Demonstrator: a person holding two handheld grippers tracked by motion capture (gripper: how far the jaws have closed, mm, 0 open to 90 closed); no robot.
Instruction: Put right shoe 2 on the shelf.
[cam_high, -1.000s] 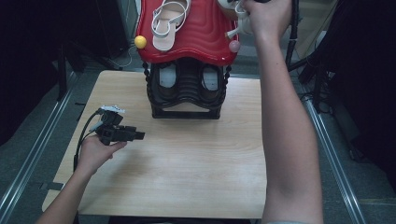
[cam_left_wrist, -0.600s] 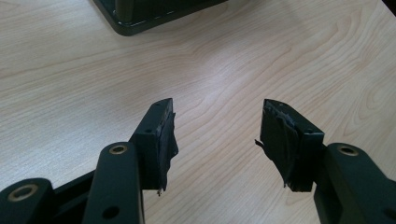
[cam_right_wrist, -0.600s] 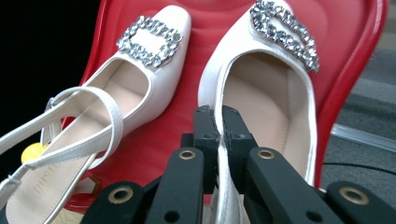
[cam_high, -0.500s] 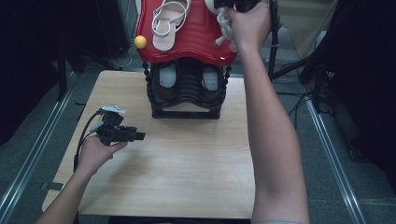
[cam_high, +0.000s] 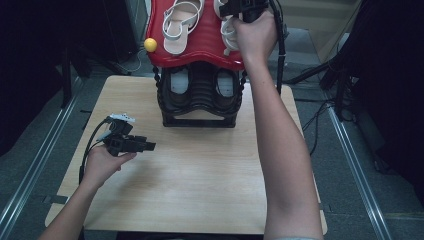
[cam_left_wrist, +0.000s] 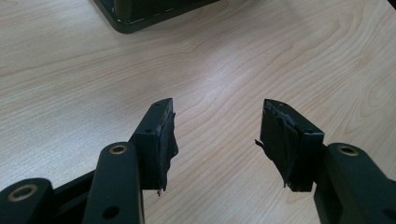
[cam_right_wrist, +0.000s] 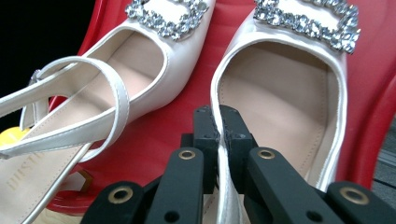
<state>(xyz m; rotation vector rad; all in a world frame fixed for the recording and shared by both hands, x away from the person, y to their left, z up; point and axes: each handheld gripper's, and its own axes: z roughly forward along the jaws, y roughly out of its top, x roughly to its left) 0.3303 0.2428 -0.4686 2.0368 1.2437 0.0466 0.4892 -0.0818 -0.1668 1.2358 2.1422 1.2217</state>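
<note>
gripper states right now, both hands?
Left gripper: open, nothing between the jaws, over the table.
Right gripper: shut on the side edge of the right-hand white shoe.

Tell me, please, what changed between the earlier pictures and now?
The right hand-held gripper, shut on the right shoe's rim, moved left and down in the high view, bringing that shoe beside the left shoe on the red rack top. The left hand-held gripper stayed open over the table.
</note>
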